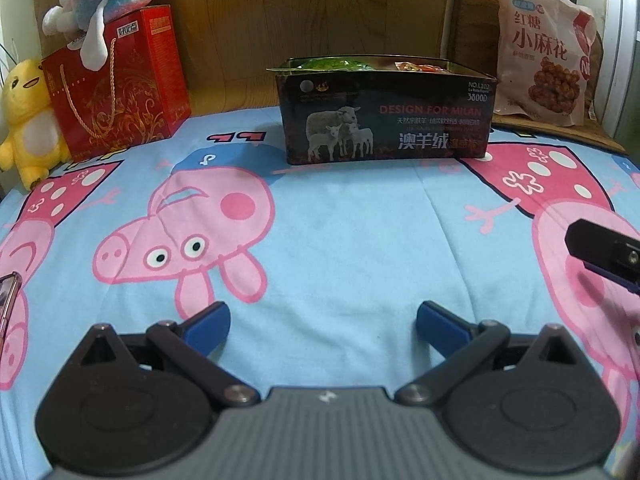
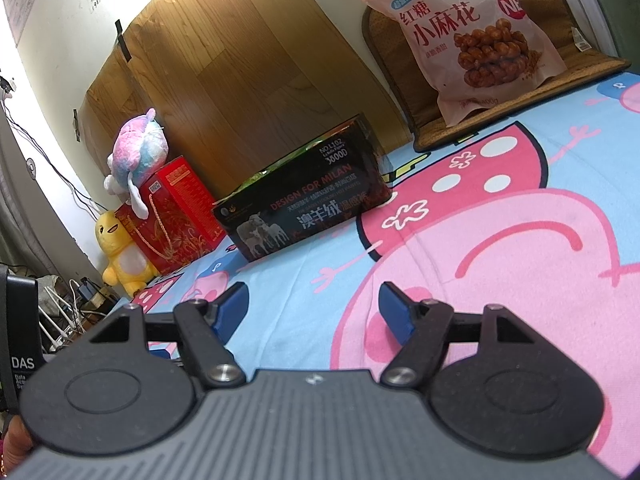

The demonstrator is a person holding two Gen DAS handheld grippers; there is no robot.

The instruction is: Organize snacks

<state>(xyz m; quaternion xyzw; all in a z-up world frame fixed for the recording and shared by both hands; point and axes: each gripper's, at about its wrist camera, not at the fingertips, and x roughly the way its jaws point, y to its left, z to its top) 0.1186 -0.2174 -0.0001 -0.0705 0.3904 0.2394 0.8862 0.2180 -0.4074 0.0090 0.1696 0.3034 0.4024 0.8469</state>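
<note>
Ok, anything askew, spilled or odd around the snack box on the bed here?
Nothing spilled. The dark box sits flat on the bedsheet, open-topped with packets inside. The one stray is the pink snack bag, leaning upright behind the box at the right, outside it. Both hand-held grippers are open and empty.

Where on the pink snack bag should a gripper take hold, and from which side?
Probably the top edge of the pink snack bag, from above and in front. The bag leans upright against the cushion, so its flat top seal is free and thin enough for the open right gripper; the bulging middle looks too wide.
</note>
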